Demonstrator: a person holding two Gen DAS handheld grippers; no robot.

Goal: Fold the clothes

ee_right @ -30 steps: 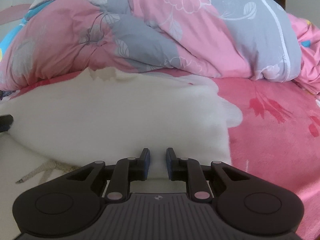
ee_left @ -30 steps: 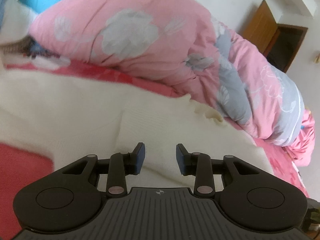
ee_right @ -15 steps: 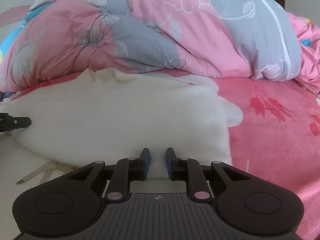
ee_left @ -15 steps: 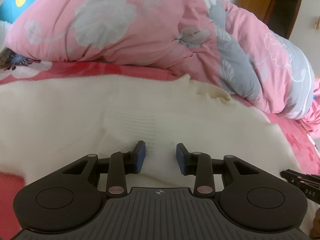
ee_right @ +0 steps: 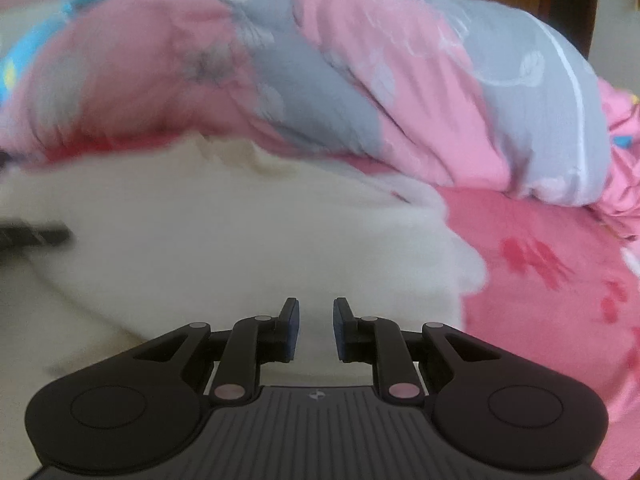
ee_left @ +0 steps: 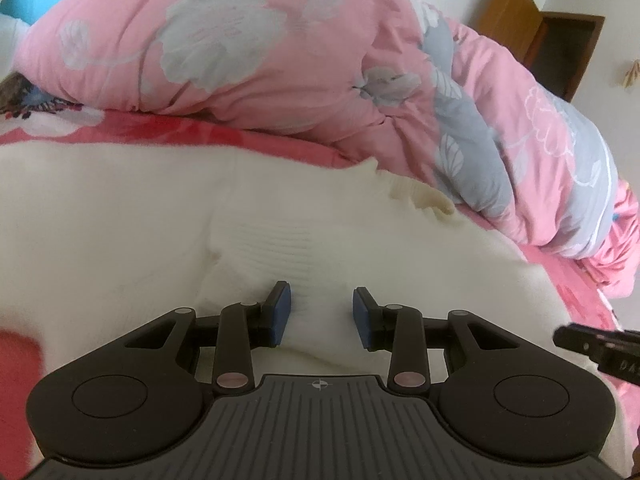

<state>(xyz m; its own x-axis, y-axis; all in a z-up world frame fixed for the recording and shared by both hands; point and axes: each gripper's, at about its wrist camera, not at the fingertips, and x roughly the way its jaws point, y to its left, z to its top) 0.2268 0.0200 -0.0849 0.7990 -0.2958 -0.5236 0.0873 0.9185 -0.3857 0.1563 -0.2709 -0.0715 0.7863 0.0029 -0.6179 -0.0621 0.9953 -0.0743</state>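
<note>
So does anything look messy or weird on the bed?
Yes. The pink quilt is bunched in a big lumpy heap along the far side of the bed instead of spread flat. The white sweater in front of it is still rumpled, with its ribbed edge crinkled by the quilt.

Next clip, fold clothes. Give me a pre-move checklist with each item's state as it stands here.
1. White sweater lying on the bed sheet: ok.
2. Left hand-held gripper clamped on sweater fabric: cannot tell; fabric fills the gap.
3. Right hand-held gripper clamped on fabric: cannot tell; view blurred.
4. The two hand-held grippers apart from each other: ok.
5. Duvet clear of the sweater's far edge: not ok; it crowds the collar.
</note>
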